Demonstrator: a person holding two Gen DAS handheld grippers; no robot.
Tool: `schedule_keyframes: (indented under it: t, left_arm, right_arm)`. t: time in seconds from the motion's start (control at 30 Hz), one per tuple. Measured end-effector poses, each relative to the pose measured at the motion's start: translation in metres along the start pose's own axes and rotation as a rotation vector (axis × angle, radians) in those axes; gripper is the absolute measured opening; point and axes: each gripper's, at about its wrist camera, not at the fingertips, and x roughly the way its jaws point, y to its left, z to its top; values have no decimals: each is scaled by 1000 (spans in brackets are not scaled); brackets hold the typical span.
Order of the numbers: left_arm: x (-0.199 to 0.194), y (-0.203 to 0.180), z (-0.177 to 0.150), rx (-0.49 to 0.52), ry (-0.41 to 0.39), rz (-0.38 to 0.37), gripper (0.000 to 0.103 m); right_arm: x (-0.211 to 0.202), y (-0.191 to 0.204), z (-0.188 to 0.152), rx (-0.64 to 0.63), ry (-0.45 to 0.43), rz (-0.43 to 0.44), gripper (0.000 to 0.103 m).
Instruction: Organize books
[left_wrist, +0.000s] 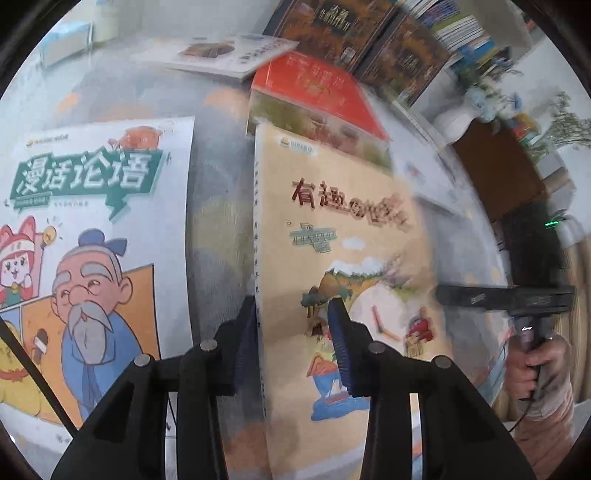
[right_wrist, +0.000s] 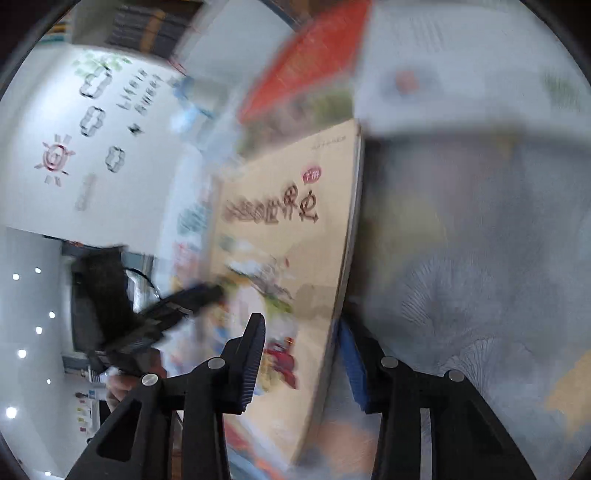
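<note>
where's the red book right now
In the left wrist view the red book lies top centre on the table, just beyond the tan picture book and overlapped by its far end, with the white book to its left.

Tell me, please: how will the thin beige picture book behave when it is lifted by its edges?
The beige book looks thin and soft-covered, so it will probably bend. In the right wrist view its cover already seems to curve. Its glossy cover may slip between the fingers. It seems light for its size.
</note>
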Motion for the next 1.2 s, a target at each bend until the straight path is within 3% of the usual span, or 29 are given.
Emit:
schedule_keyframes:
  t: [0.1,0.23,0.37,0.5,0.63,0.83,0.93,1.2]
  left_arm:
    - [0,1,-4,-15,-8,-15,37]
    - [3,-15,4,11,9,35,38]
    - [-12,-10,13,-25,4,9,38]
    - [-37,-2,21,-46,-26,-18,38]
    - [-60,14,29,-69,-76,15,38]
    - [-92,60,38,-143,-148,25,38]
    - [-104,86,37,-173,-173,67,38]
    - [-93,152,27,-274,-145,98,38]
  right_arm:
    - [-3,-13,-4,58,0,75,36]
    - [7,9,1,22,-8,11,35]
    - [6,14,3,131,36,103,34]
    - [6,31,11,200,61,135,34]
    - [13,70,24,147,90,122,34]
    - [49,128,53,54,107,142,34]
    - [81,144,60,26,134,138,34]
    - [166,166,71,-31,183,87,34]
